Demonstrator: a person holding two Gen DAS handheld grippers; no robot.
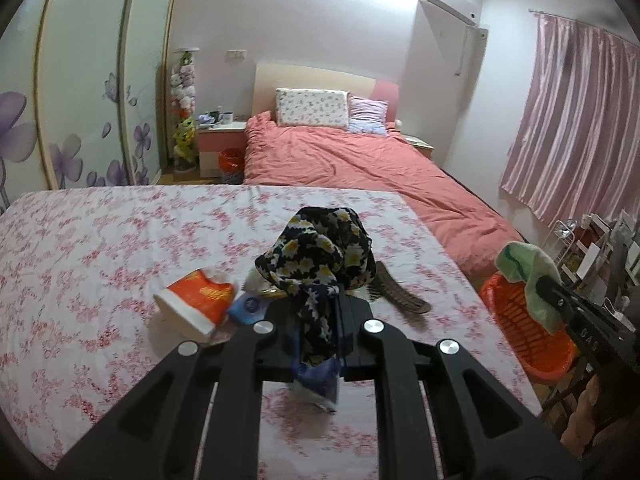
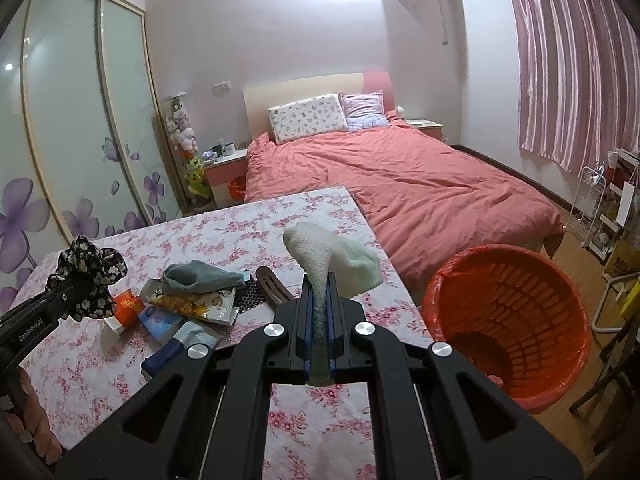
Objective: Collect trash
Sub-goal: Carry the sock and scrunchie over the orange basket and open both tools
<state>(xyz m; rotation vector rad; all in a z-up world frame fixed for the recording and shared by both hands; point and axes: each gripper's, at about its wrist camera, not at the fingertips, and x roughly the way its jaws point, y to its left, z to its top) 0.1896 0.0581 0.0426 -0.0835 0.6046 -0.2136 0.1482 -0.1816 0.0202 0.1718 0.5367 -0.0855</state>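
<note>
Above the flowered table (image 2: pixel 120 360) we carry two cloths. Our left gripper (image 1: pixel 318 316) is clamped on a dark floral cloth (image 1: pixel 320 252), which bunches up and forward beyond the fingertips, its tail trailing back between the jaws. Our right gripper (image 2: pixel 320 312) pinches a pale green sock (image 2: pixel 332 256), long axis running forward and upward, toe folded to the right. The orange basket (image 2: pixel 508 320) stands just right of the table. The floral cloth hides part of the litter pile (image 2: pixel 192 304).
</note>
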